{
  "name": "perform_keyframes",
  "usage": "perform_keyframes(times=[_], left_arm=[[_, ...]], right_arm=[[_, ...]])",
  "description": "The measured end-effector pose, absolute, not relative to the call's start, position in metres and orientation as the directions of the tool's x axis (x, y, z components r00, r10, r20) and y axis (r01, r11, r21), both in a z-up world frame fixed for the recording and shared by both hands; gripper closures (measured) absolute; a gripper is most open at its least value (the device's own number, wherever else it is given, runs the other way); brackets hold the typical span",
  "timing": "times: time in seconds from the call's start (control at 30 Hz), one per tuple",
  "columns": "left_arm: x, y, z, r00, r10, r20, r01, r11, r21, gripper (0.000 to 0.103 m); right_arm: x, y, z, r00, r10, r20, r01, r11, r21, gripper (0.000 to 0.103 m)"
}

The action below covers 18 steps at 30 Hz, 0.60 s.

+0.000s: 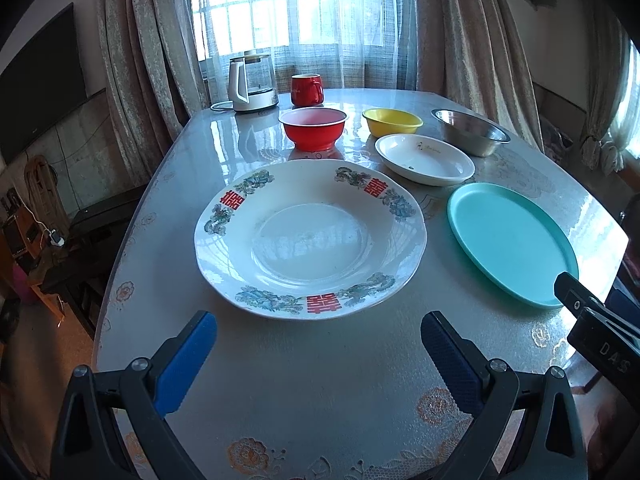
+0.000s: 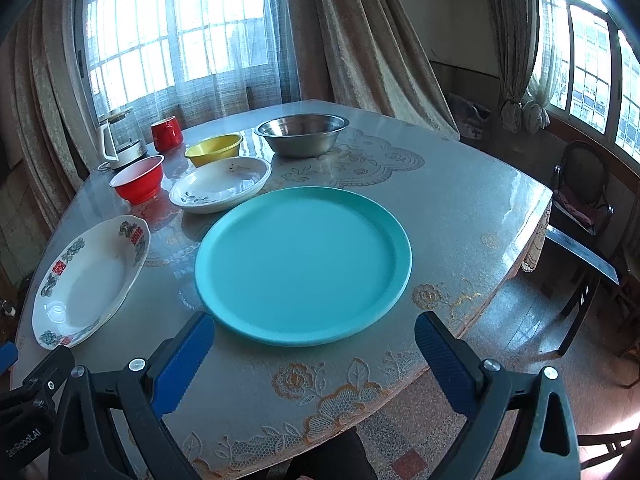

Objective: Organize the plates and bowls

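A large white plate with red and green patterns lies straight ahead of my left gripper, which is open and empty just short of its near rim. A flat teal plate lies in front of my right gripper, also open and empty. Farther back stand a small white oval dish, a red bowl, a yellow bowl and a steel bowl.
A red mug and a glass kettle stand at the table's far left corner. The table has a glossy lace-patterned cover. A chair stands off the right side. Curtains hang behind.
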<state>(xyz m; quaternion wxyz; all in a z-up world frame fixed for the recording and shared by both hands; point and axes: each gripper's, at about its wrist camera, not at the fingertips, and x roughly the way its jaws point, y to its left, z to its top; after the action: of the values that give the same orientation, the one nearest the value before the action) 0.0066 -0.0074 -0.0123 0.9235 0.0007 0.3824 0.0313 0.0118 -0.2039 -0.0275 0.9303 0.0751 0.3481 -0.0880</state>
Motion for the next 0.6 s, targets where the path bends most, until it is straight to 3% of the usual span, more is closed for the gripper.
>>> perform_keyframes(times=[0.6], left_arm=[[0.0064,-0.0086,-0.0141,0.702,0.061,-0.710,-0.058,0.998,0.028,0.000]], right_arm=[[0.0137,-0.2055,-0.0312,0.735,-0.108,-0.670,0.217,0.973,0.081,0.001]])
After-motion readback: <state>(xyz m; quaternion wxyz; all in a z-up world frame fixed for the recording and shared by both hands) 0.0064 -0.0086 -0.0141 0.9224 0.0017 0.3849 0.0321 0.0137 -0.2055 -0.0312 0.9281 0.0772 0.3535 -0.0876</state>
